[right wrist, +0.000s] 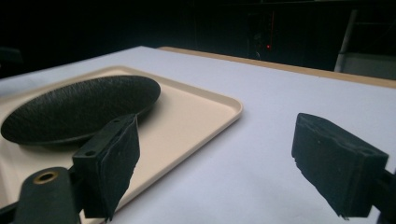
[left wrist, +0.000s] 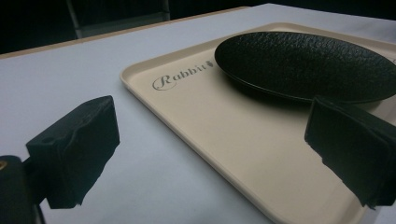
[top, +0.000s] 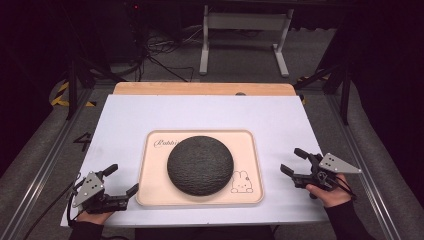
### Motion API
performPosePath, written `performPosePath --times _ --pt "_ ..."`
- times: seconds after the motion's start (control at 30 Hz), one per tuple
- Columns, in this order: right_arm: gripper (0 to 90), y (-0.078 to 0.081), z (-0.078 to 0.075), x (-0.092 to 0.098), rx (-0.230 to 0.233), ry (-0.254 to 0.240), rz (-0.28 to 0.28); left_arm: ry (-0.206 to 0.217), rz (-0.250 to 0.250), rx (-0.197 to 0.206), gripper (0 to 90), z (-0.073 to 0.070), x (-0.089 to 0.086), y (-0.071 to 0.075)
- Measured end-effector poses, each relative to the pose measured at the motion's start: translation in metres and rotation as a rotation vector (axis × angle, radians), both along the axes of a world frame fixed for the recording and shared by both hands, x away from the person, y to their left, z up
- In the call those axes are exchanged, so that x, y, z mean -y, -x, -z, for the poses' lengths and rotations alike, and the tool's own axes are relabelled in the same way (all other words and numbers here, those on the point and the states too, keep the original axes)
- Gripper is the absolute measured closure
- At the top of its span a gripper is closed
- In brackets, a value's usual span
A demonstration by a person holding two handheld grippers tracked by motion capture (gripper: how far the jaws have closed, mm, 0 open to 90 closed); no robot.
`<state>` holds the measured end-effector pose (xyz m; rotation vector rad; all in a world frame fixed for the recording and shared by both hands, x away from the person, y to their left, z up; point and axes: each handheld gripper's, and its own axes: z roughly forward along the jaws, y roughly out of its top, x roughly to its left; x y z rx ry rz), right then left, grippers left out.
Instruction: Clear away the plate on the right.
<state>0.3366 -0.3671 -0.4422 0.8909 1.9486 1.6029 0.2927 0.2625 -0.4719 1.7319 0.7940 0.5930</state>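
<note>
A cream tray (top: 250, 150) printed "Rabbit" is set on the white tabletop (top: 125, 125), toward its near edge and midway between its sides. A black textured plate (top: 200, 164) is laid at the tray's middle. The left gripper (top: 121, 180) is held near the near-left corner, its fingers (left wrist: 74, 149) spread wide and empty, straddling the tray's left rim. The right gripper (top: 293, 161) is held toward the near-right corner, fingers (right wrist: 336, 163) likewise wide apart, gripping nothing.
</note>
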Motion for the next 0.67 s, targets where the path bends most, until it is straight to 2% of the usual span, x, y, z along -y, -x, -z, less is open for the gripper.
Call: performPosePath --times 0.03,0.17,0.23,0.67 --pt "16.4 0.0 0.001 0.001 -0.003 -0.016 0.005 0.002 -0.001 -0.001 4.0 0.0 0.0 0.0" --pt "15.1 0.0 0.007 0.0 -0.005 -0.004 0.006 0.002 0.0 0.0 4.0 0.0 0.0 0.0" --pt "14.0 0.0 0.011 0.0 -0.003 0.018 0.007 0.001 0.002 0.001 4.0 0.0 0.0 0.0" --pt "5.6 -0.001 0.012 -0.002 -0.005 0.042 -0.043 0.001 0.003 -0.001 4.0 0.0 0.0 0.0"
